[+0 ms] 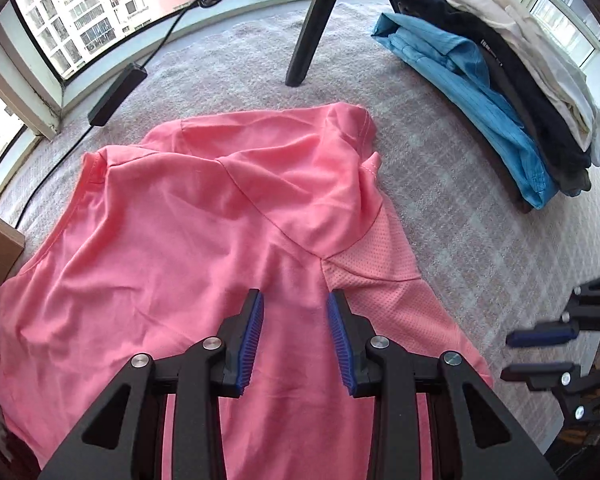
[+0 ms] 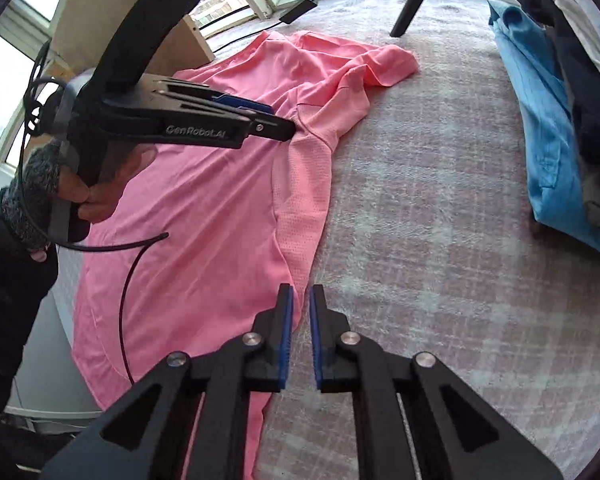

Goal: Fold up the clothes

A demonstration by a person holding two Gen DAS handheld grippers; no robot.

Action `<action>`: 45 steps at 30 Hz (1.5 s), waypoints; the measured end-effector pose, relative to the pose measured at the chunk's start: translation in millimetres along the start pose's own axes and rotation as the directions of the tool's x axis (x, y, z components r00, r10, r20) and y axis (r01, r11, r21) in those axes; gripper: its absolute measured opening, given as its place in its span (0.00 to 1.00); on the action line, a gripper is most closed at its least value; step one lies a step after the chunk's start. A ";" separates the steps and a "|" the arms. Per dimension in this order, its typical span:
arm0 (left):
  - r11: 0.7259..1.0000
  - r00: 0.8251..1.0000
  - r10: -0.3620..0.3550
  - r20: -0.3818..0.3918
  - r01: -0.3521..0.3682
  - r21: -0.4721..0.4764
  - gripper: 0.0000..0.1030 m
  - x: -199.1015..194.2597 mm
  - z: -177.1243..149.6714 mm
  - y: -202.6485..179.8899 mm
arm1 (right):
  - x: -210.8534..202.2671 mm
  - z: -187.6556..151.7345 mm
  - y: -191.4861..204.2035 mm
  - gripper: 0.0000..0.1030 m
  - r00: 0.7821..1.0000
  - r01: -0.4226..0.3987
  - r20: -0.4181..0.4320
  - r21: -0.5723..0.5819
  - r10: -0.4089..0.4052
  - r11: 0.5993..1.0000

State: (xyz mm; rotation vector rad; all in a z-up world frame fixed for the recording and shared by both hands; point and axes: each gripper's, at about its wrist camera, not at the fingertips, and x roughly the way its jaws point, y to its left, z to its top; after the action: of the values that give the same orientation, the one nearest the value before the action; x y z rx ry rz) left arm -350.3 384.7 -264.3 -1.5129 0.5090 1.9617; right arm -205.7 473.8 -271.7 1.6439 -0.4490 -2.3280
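1. Pink shirt (image 1: 204, 240) spread over grey checked blanket (image 1: 460, 208), filling centre and lower left of left wrist view; one sleeve folded inward near frame centre, mesh side panel (image 1: 380, 280) at right edge of the garment.
2. Left gripper (image 1: 296, 300) at bottom centre, pointed steeply down over the shirt body; jaws partly open, blue pads (image 1: 254, 332) apart, pink fabric visible in the gap, no pinch seen. Contact of fingertips with cloth: cannot tell.
3. Right gripper (image 2: 299, 292) at bottom centre of right wrist view, over the shirt's right edge where it meets the blanket; jaws narrow, slim gap between pads, nothing clamped.
4. Seen again in right wrist view, upper left: left gripper held by a hand (image 2: 80, 196) in a dark sleeve, tips over the shirt near the mesh panel.
5. Stack of folded clothes (image 1: 500, 92) at upper right: blue, dark, cream; well apart from the pink shirt.
6. Black tripod leg (image 1: 312, 32) at top centre, standing on the blanket.
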 end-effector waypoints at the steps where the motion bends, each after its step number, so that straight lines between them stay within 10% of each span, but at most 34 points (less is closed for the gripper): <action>1: 1.000 1.000 -0.001 0.018 0.001 -0.014 0.31 -8.5 -4.3 4.3 | -1.6 6.5 -1.1 0.21 0.999 0.026 0.018 -0.005 -0.026 1.000; 10: 0.980 0.997 -0.009 0.071 0.022 -0.197 0.31 -76.4 -98.9 51.1 | 51.8 95.9 31.7 0.21 0.997 0.016 0.072 -0.149 -0.005 0.989; 15: 0.947 0.996 0.064 0.064 -0.040 -0.317 0.31 -115.2 -184.5 88.2 | 54.5 123.6 10.2 0.17 0.966 0.249 0.085 -0.052 -0.244 0.967; 24: 0.800 0.973 0.221 -0.065 -0.220 -0.558 0.33 -180.0 -349.0 160.5 | -9.7 104.4 82.9 0.20 0.997 0.016 0.071 -0.184 -0.003 0.983; 28: 0.803 0.970 0.240 -0.041 -0.222 -0.553 0.40 -184.1 -349.3 191.7 | -21.6 117.1 132.9 0.40 0.994 0.046 0.105 -0.270 -0.018 0.962; 34: 0.857 0.977 0.211 -0.013 -0.191 -0.479 0.43 -135.2 -308.1 246.3 | 10.9 114.2 205.5 0.35 0.998 -0.029 0.050 -0.328 0.048 0.944; 39: 0.895 0.986 0.166 0.022 -0.141 -0.422 0.43 -101.2 -267.9 288.8 | 84.4 88.3 254.8 0.33 0.998 0.034 -0.044 -0.338 -0.051 0.940; 45: 0.907 0.995 0.085 0.051 -0.057 -0.417 0.42 -63.8 -230.4 336.8 | 137.1 86.8 241.3 0.33 0.989 0.097 -0.097 -0.171 -0.115 0.980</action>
State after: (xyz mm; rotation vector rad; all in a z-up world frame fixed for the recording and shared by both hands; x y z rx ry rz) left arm -395.8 -25.2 -286.9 -1.6883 0.1175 2.2741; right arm -325.4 208.9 -268.7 1.7396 -0.1439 -2.2675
